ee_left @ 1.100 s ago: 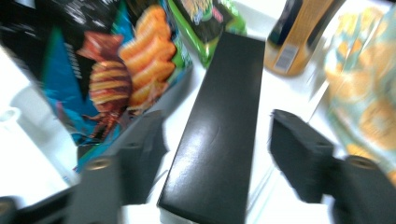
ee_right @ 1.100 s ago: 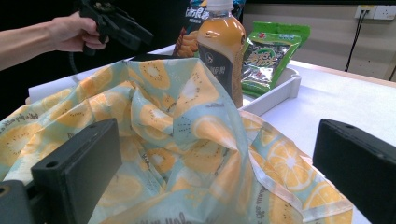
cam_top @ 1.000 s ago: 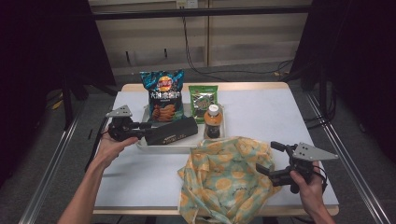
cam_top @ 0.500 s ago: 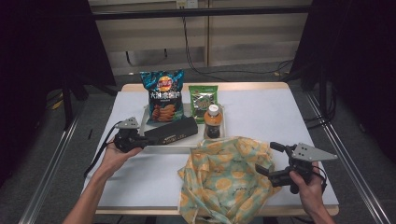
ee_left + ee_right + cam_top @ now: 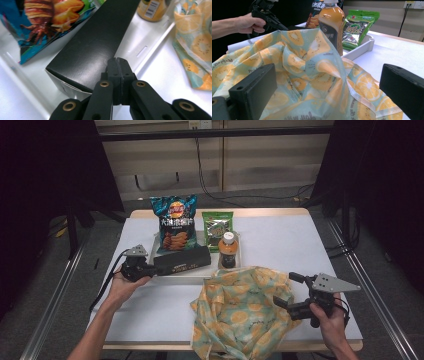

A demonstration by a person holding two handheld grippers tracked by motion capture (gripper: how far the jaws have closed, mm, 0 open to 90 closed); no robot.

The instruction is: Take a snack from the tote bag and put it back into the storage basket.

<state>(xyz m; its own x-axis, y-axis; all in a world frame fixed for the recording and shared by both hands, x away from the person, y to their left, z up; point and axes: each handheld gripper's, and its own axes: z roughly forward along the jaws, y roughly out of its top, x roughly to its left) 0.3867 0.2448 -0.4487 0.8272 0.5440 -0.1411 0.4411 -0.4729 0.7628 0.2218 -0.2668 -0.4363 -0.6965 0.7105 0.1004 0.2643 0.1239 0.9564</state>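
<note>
My left gripper [image 5: 150, 270] has its fingers pressed together, empty, at the black box's [image 5: 182, 261] nine o'clock end. My right gripper [image 5: 289, 291] gapes wide at three o'clock of the fruit-print bag [image 5: 240, 312], holding nothing.

Surface [image 5: 300, 240]: right half bare, passable. Tray [image 5: 200, 274]: crowded by black box [image 5: 182, 261], bottle [image 5: 228, 251], snack bags [image 5: 175, 222]. Front: fruit-print bag [image 5: 240, 310] blocks.

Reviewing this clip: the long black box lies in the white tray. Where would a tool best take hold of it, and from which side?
Probably the near left end of the black box, approached from the left along the table. That end juts toward the tray edge, clear of the chips bag and bottle. Its narrow section suits open jaws; the left tool sits there with jaws shut, so it would have to open first.
</note>
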